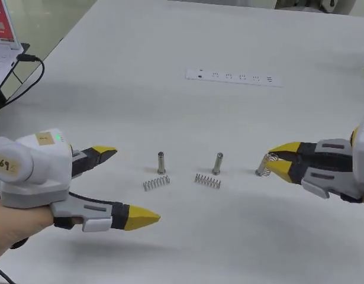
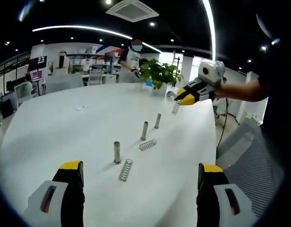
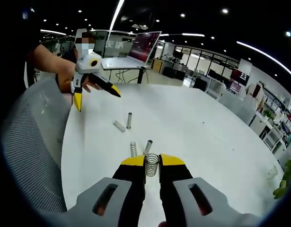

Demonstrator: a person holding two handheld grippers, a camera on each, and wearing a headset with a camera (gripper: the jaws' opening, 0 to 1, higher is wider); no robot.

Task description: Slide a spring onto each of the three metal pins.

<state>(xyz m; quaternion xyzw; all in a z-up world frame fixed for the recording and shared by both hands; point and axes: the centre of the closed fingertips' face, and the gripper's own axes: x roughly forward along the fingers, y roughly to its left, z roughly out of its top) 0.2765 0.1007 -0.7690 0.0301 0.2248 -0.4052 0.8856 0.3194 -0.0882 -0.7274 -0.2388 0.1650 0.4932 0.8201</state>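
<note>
Three short metal pins stand upright in a row on the white table (image 1: 140, 106): left pin (image 1: 161, 163), middle pin (image 1: 218, 163), right pin (image 1: 261, 171). One loose spring (image 1: 156, 183) lies in front of the left pin, and another (image 1: 207, 181) in front of the middle pin. My right gripper (image 1: 275, 158) is shut on a third spring (image 1: 267, 157), seen end-on between its jaws (image 3: 152, 165). That spring hangs close to the right pin's top; contact is unclear. My left gripper (image 1: 125, 184) hovers wide open left of the row, holding nothing.
A white power strip (image 1: 234, 77) lies farther back on the table. A laptop (image 1: 1, 35) with a black cable (image 1: 28, 77) sits at the far left edge. A potted plant (image 2: 159, 73) stands beyond the table's end.
</note>
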